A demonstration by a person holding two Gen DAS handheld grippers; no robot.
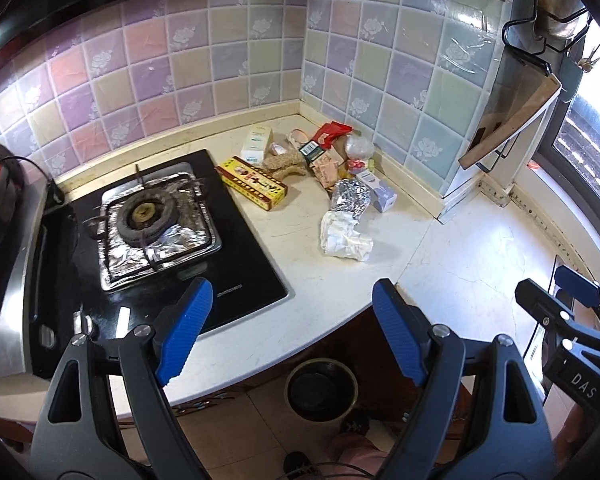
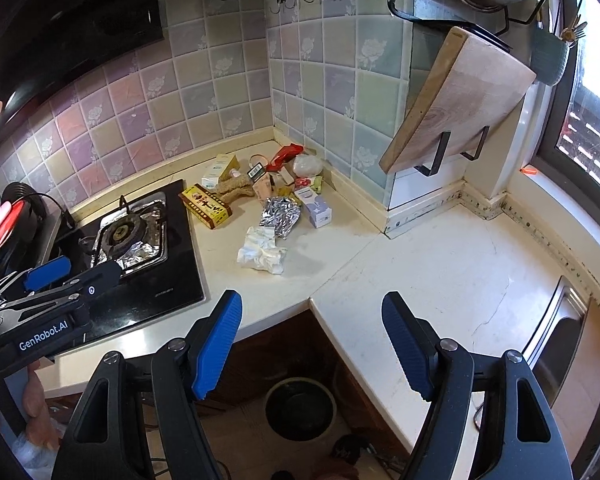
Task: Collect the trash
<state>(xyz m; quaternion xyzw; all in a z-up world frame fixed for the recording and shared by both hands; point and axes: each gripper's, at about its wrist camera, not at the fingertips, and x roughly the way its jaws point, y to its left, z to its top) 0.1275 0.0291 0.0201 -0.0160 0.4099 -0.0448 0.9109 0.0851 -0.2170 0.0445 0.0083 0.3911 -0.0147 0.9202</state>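
Lying heaped in the table's (image 1: 320, 308) back corner, trash (image 1: 320, 168), yellow box (image 1: 253, 183) diagonal; both grippers (image 1: 292, 312) (image 2: 312, 320) released, angled down, empty.

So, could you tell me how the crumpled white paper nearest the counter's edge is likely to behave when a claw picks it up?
The crumpled white paper looks light and soft, so it will probably squash and give rather than resist. Its loose folds suggest that a pinch may catch only one flap. It lies apart from the foil wad, so lifting it likely disturbs nothing else.
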